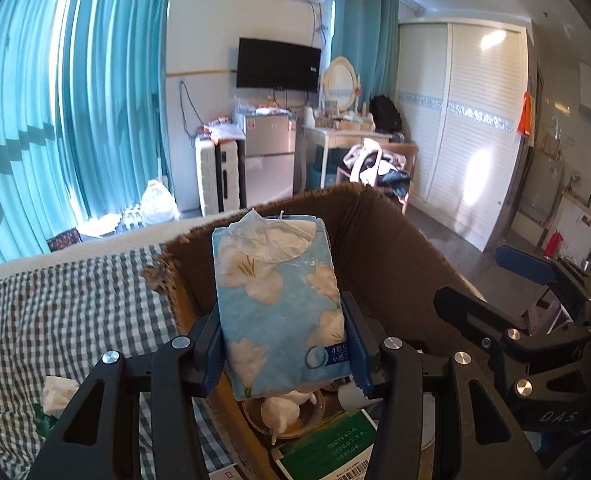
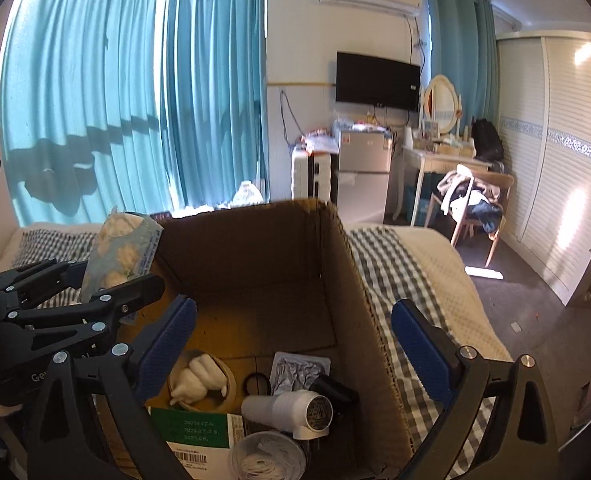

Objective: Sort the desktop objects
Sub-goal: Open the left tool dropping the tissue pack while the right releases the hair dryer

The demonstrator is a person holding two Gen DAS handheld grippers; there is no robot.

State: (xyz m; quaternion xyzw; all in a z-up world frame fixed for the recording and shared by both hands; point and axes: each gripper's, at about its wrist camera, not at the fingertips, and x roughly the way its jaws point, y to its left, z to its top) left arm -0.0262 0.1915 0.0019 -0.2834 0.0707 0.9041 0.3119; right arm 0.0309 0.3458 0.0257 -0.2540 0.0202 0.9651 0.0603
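My left gripper (image 1: pixel 285 344) is shut on a pale blue tissue pack (image 1: pixel 279 300) printed with white flowers, held above the left rim of an open cardboard box (image 2: pixel 255 248). From the right wrist view the same tissue pack (image 2: pixel 119 252) shows at the left, over the box's left wall. My right gripper (image 2: pixel 293 344) stands open above the box, nothing between its blue pads (image 2: pixel 419 344). Inside the box lie a green carton (image 2: pixel 191 428), a white tube-shaped part (image 2: pixel 291 408), a bowl with a white object (image 2: pixel 199 380), a silver pouch (image 2: pixel 299 368) and a clear lidded cup (image 2: pixel 267 458).
The box stands on a bed with a grey checked cover (image 2: pixel 395 276). A crumpled white tissue (image 1: pixel 57 394) lies on the cover left of the box. Beyond the bed are teal curtains (image 2: pixel 95 100), a small fridge (image 2: pixel 363 160), a chair with clothes (image 2: pixel 475 196) and a wardrobe (image 2: pixel 563 160).
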